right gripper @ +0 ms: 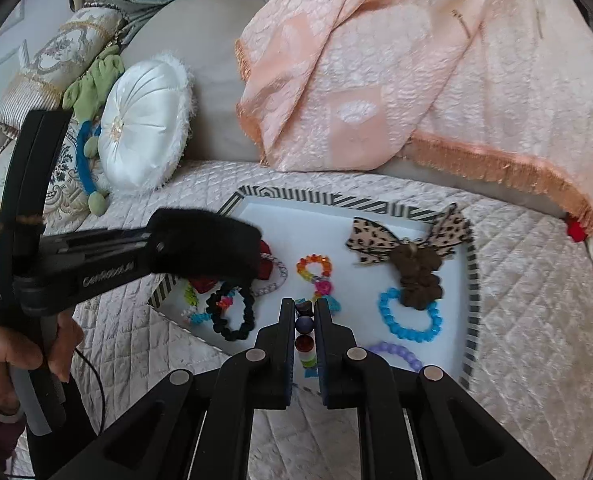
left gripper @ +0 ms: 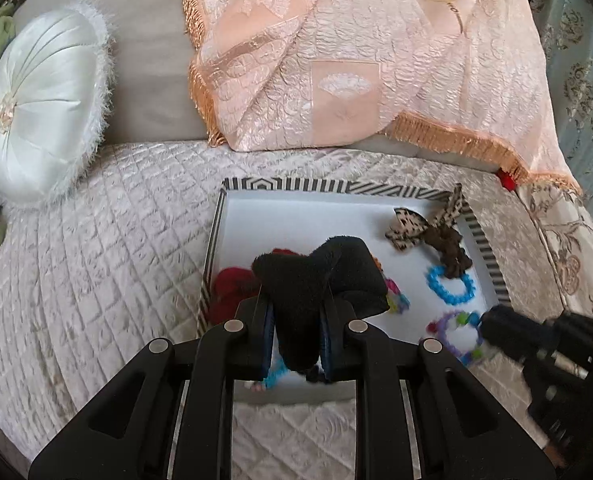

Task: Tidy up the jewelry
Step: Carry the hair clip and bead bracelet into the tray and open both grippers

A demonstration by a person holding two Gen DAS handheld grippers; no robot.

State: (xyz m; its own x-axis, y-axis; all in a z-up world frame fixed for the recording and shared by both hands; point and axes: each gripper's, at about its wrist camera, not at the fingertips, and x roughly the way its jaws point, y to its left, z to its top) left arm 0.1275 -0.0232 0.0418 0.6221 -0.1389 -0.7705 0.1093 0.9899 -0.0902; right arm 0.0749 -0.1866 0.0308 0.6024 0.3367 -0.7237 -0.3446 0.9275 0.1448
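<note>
We hold the soft, light black scrunchie (left gripper: 320, 280) in the left claw (left gripper: 294, 340) above the striped tray (left gripper: 336, 186); the right claw (right gripper: 305, 332) pinches a slippery bead bracelet (right gripper: 302, 326): grip mid-band, across beads

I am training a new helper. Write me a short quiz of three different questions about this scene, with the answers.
1. True or false: the left gripper is shut on a black fuzzy item.
2. What does the right gripper hold? A) a leopard bow B) a string of beads C) nothing
3. Fill the gap: the blue bead bracelet lies inside the striped ____.

Key
1. True; the pads press it from both sides.
2. B; the string of beads sits between the shut jaws.
3. tray; the leopard bow lies in it too.
</note>
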